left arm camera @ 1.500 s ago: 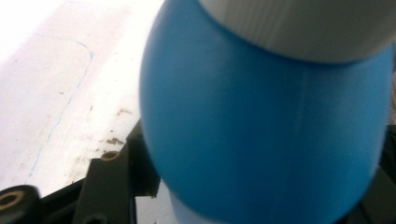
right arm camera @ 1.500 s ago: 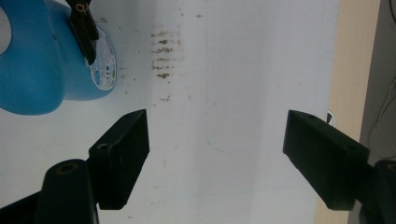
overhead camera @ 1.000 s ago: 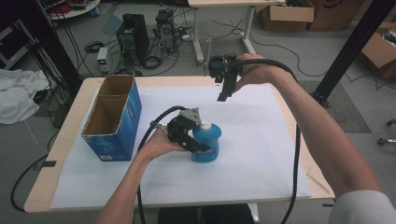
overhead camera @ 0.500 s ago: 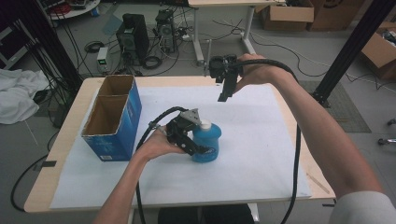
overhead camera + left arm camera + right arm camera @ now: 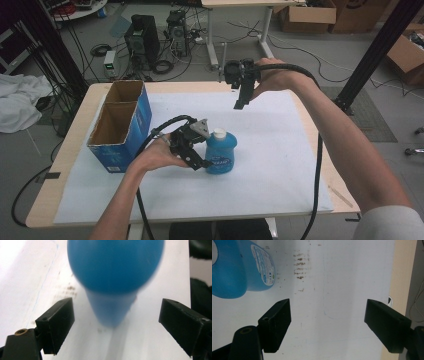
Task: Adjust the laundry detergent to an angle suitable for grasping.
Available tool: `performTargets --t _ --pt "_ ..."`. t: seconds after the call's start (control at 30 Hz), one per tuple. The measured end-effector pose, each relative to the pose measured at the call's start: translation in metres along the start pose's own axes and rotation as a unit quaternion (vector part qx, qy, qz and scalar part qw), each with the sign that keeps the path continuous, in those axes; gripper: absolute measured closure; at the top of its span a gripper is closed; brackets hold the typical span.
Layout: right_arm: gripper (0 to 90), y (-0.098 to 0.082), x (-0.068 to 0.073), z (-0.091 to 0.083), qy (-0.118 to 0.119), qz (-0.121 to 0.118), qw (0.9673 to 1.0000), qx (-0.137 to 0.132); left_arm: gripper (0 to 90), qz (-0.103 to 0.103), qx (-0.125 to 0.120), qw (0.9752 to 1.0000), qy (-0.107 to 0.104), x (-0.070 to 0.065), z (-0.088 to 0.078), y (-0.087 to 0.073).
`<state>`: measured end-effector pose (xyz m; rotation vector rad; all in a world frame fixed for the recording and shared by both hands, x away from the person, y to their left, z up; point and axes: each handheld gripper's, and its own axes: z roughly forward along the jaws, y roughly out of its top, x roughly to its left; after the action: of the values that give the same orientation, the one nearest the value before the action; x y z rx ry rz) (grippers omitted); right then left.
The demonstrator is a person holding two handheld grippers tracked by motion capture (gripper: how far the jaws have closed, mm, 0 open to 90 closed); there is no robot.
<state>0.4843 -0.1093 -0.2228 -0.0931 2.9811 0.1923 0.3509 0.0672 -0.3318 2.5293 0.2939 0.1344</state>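
Observation:
A blue bottle (image 5: 221, 154) with a white cap stands upright on the white paper (image 5: 280, 150) near the table's middle. My left gripper (image 5: 199, 152) sits just left of it. Its jaws have just been opening and now stand wide. In the left gripper view the bottle (image 5: 115, 267) looms blurred just ahead of the left gripper (image 5: 116, 310), and neither pad touches it. My right gripper (image 5: 242, 100) is held above the far side of the paper, pointing down and open. The right gripper view shows nothing between the jaws of the right gripper (image 5: 327, 312), and the bottle (image 5: 234, 267) lies at the upper left.
A blue cardboard box (image 5: 120, 130) with two open compartments stands at the table's left, close behind my left hand. The wooden table edge (image 5: 75, 150) borders the paper. Black cables trail from both grippers. Computers, boxes and another table stand on the floor beyond.
My left gripper has opened off the bottle and drawn back slightly to the left and up, uncovering the white cap. The bottle stays standing. The right gripper has not moved.

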Motion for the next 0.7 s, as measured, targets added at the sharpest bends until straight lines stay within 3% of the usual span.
performTargets --t 0.13,0.27,0.6,0.67,0.7 --pt "21.4 0.000 0.000 0.001 0.001 0.000 1.0000 0.001 15.5 0.007 0.045 0.9989 -0.006 -0.005 -0.008 -0.008" --pt "21.4 0.001 0.001 0.002 0.003 -0.001 1.0000 0.001 15.8 0.017 0.100 0.9949 -0.006 -0.009 -0.013 -0.018" --pt "21.5 0.005 0.001 0.006 0.004 -0.006 1.0000 0.006 16.2 0.031 0.169 0.9852 0.001 -0.015 -0.022 -0.033" --pt "21.5 0.006 0.002 0.007 0.004 -0.008 0.9999 0.006 16.2 0.039 0.185 0.9819 0.001 -0.016 -0.024 -0.036" --pt "21.5 0.006 0.002 0.007 0.004 -0.008 0.9999 0.006 16.2 0.037 0.187 0.9817 0.004 -0.017 -0.025 -0.038"
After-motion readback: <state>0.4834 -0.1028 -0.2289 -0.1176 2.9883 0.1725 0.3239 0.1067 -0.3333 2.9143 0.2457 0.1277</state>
